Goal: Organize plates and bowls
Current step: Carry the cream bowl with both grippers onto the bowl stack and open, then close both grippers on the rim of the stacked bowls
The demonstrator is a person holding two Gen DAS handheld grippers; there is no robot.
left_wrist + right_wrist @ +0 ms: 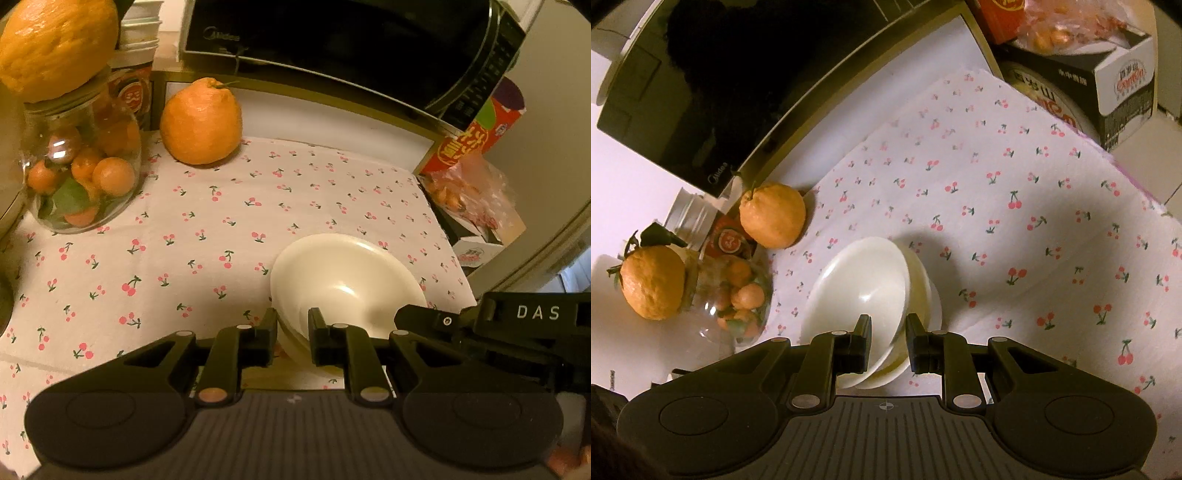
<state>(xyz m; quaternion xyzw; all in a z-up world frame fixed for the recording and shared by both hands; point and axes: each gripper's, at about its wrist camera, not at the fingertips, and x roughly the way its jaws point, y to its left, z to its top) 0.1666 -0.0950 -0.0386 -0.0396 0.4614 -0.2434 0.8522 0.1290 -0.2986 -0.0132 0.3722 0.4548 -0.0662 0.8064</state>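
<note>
A: On the cherry-print cloth [207, 236], near its front edge, sits a stack of white bowls [864, 291]. From the right wrist view the top bowl tilts inside the ones under it.

B: And the grippers?

A: The left gripper [293, 332] has its two fingers on either side of the near rim of the stack, one outside, one inside the top bowl. They stand close together and look clamped on the rim.

B: The right one?

A: Much the same. The right gripper [888, 338] straddles the near rim of the tilted top bowl, fingers narrow, gripping it. In the left wrist view its black finger also shows, reaching to the bowls from the right.

B: So both grip the same stack?

A: Yes, each on the rim, from different sides.

B: What stands around it?

A: Behind the stack, a big orange [201, 122] rests on the cloth. To its left a glass jar [83, 173] holds small oranges, and another large orange [55, 44] sits on the jar's lid. A black microwave [332, 48] stands on a shelf above the back of the cloth. At the right edge are a red box [465, 144] and a plastic bag [472, 188] of small orange things.

B: Does anything touch the bowls?

A: Only the grippers and the cloth.
</note>
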